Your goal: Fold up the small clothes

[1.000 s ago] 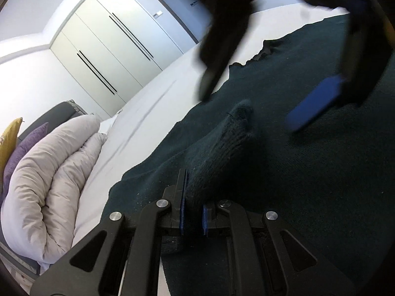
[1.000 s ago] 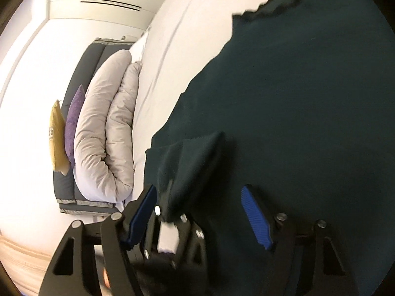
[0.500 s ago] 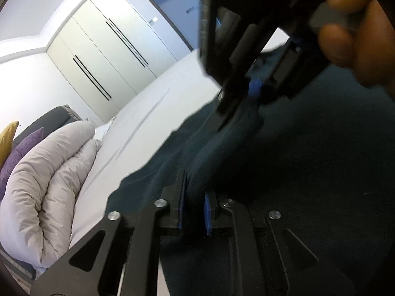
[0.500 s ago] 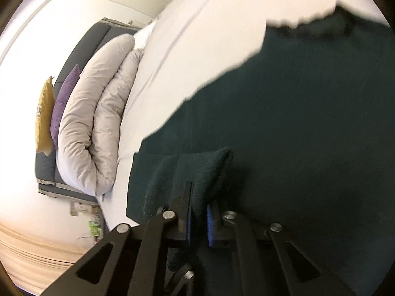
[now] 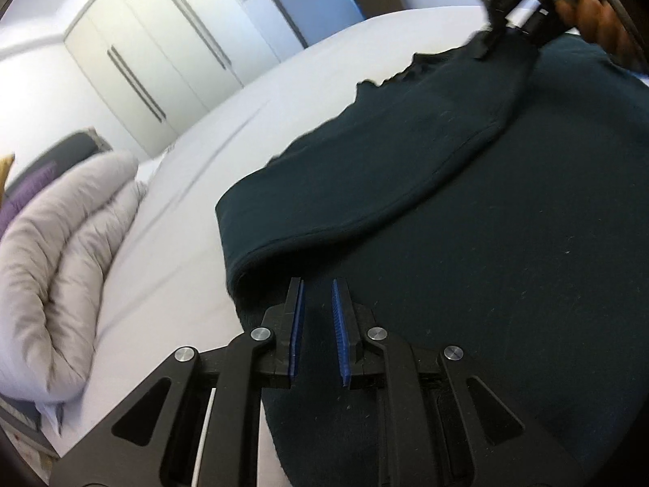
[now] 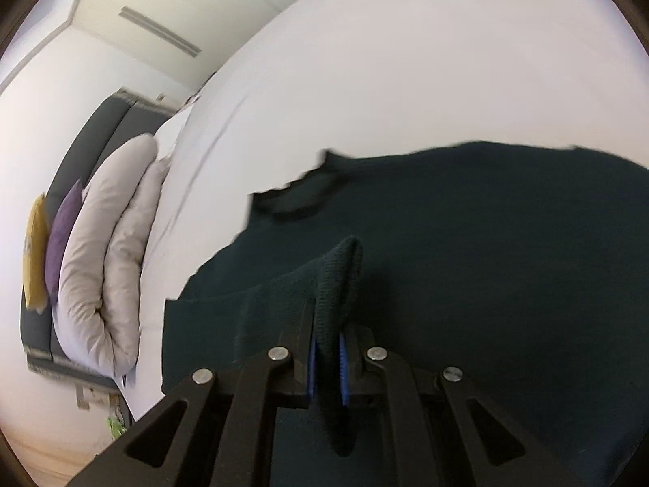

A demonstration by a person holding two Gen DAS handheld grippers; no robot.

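Observation:
A dark green knit sweater (image 5: pixel 507 223) lies spread on a white bed; it also shows in the right wrist view (image 6: pixel 486 263). Its sleeve (image 5: pixel 385 170) lies folded across the body, stretched toward the top right. My right gripper (image 6: pixel 326 349) is shut on the ribbed sleeve cuff (image 6: pixel 340 276) and holds it above the sweater; in the left wrist view it appears at the top right (image 5: pixel 511 20). My left gripper (image 5: pixel 316 312) is slightly open and empty, low over the sweater's near edge.
The white bed sheet (image 5: pixel 182 211) extends left of the sweater. A rolled grey duvet (image 5: pixel 61 251) with purple and yellow pillows (image 6: pixel 52 243) lies by the dark headboard. White wardrobe doors (image 5: pixel 154 52) stand beyond the bed.
My left gripper let go of the sleeve and drew back. My right gripper closed on the cuff and carried it across the sweater, away from the left gripper.

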